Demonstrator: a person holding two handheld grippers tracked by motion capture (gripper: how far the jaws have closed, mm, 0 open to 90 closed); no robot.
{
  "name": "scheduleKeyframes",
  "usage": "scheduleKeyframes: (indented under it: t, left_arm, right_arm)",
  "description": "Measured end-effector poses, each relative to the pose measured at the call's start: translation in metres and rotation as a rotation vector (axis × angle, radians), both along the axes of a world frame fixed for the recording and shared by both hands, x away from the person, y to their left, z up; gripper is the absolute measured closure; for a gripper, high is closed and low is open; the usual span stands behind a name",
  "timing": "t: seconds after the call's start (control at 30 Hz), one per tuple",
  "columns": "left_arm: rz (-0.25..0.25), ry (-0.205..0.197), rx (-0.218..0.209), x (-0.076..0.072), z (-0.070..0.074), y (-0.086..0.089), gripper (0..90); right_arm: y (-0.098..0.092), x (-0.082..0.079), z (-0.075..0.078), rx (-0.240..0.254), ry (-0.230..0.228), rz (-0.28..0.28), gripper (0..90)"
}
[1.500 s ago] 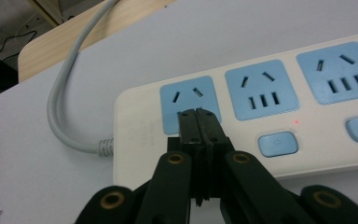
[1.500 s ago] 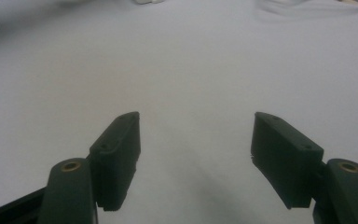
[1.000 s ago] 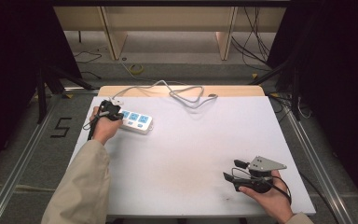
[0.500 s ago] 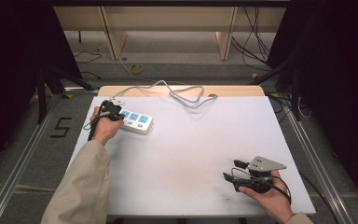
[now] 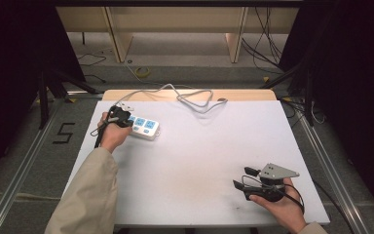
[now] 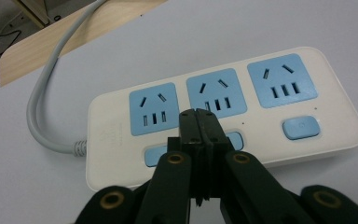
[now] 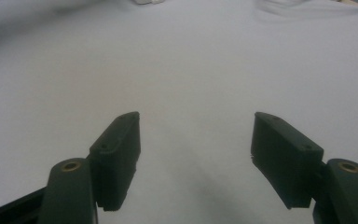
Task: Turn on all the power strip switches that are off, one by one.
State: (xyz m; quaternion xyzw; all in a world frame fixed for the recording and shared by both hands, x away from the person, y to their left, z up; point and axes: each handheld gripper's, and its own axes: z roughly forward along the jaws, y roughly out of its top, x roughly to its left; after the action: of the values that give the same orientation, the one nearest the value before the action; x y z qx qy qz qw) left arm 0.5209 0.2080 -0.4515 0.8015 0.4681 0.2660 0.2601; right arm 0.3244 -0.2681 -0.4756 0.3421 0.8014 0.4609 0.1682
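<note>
A white power strip [image 5: 144, 126] with three blue sockets [image 6: 217, 90] and blue switch buttons [image 6: 300, 127] lies at the table's far left. Its grey cable [image 5: 185, 95] runs off toward the back edge. My left gripper [image 5: 121, 117] is shut with nothing between its jaws; its tips [image 6: 198, 116] hover just over the strip, between the left and middle sockets, near the row of buttons. Whether they touch the strip I cannot tell. My right gripper [image 5: 243, 178] rests open near the front right corner, its jaws [image 7: 196, 154] wide apart over bare table.
The white table top [image 5: 214, 146] has a wooden strip [image 5: 243, 95] along its back edge. Wooden furniture legs and loose cables lie on the floor behind. A metal rail [image 5: 14, 180] runs along the left side.
</note>
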Motion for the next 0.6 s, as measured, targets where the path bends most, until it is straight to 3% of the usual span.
scheduleKeyframes:
  t: [0.6]
  left_arm:
    - [-0.028,0.006,0.002,-0.002,-0.001,-0.013,90.0]
  right_arm:
    - [0.000,0.000,0.000,0.001,0.000,0.001,33.8]
